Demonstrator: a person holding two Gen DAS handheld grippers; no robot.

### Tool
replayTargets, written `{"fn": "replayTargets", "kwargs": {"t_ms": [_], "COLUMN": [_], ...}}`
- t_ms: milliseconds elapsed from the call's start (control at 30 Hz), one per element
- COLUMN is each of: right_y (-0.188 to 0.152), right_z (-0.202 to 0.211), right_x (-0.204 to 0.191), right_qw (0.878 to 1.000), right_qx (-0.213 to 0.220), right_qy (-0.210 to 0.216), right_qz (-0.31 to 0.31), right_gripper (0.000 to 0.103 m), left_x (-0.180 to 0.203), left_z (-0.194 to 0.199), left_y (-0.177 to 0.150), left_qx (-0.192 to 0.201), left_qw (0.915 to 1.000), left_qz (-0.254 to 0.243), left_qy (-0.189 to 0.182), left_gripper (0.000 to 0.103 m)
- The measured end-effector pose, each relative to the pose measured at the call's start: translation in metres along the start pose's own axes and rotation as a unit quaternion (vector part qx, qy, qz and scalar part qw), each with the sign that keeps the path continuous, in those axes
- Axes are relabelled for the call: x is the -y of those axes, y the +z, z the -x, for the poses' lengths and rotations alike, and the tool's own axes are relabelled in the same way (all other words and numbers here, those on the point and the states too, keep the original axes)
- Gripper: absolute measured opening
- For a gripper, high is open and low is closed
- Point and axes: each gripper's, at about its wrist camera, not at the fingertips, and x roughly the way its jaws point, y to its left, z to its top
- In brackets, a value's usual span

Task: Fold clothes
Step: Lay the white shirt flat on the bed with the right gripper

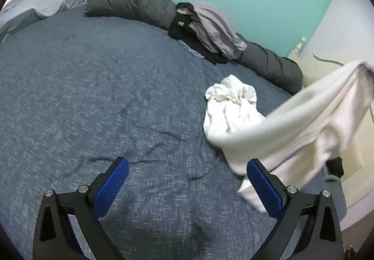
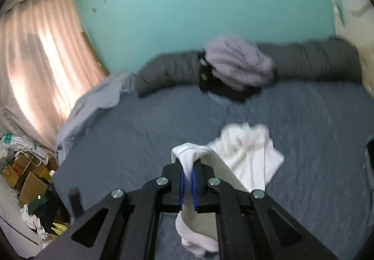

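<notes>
While the right gripper [image 2: 187, 174] clamps a soft white cotton garment [image 2: 245, 157] trailing to one o'clock over the blue bedspread [image 1: 93, 96], the empty, wide-open left gripper [image 1: 187, 180] likely needs a corner next.

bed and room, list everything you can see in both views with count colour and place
bedspread: one, speckled blue, covers the bed
white garment: one, white, lifted off the bed, clamped in the right gripper
crumpled white cloth: one, white, on the bedspread, right of middle
long pillow: one, dark grey, along the teal wall
clothes pile: one heap, lilac on black, on the long pillow
sheet: one, pale grey-blue, far left corner of the bed
curtain: one, pink, left of the bed
boxes and bags: several, brown and mixed, on the floor at left
left gripper: one, black with blue pads, open over the bedspread
right gripper: one, black with blue pads, shut on the white garment
</notes>
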Motion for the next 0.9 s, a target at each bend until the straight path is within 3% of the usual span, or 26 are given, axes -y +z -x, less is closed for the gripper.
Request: {"fn": "replayTargets", "kwargs": {"t_ms": [267, 500, 600, 667, 733, 833, 900], "right_y": [-0.066, -0.106, -0.119, -0.129, -0.141, -0.155, -0.163], "right_z": [-0.074, -0.096, -0.094, -0.091, -0.082, -0.072, -0.068], "right_x": [0.065, 0.141, 0.158, 0.170, 0.179, 0.187, 0.190], "right_qw": [0.997, 0.986, 0.976, 0.969, 0.964, 0.962, 0.960], "right_qx": [-0.045, -0.019, -0.008, 0.004, 0.024, 0.050, 0.052], "right_qy": [-0.054, -0.114, -0.176, -0.198, -0.202, -0.177, -0.166], "right_qz": [-0.031, -0.120, -0.131, -0.147, -0.171, -0.200, -0.221], "right_gripper": [0.006, 0.008, 0.011, 0.018, 0.039, 0.052, 0.055], "left_x": [0.012, 0.018, 0.018, 0.019, 0.020, 0.022, 0.025], "left_z": [-0.026, -0.051, -0.060, -0.065, -0.069, -0.075, -0.078], "left_y": [-0.012, -0.016, -0.017, -0.018, -0.018, -0.019, -0.020], "left_qx": [-0.019, -0.039, -0.045, -0.050, -0.053, -0.059, -0.060], "left_qw": [0.9991, 0.9979, 0.9976, 0.9975, 0.9974, 0.9971, 0.9968], "left_qz": [-0.036, -0.051, -0.052, -0.051, -0.048, -0.048, -0.053], "left_qy": [-0.015, -0.009, -0.002, -0.001, -0.001, 0.001, 0.003], "left_gripper": [0.103, 0.103, 0.103, 0.103, 0.103, 0.103, 0.103]}}
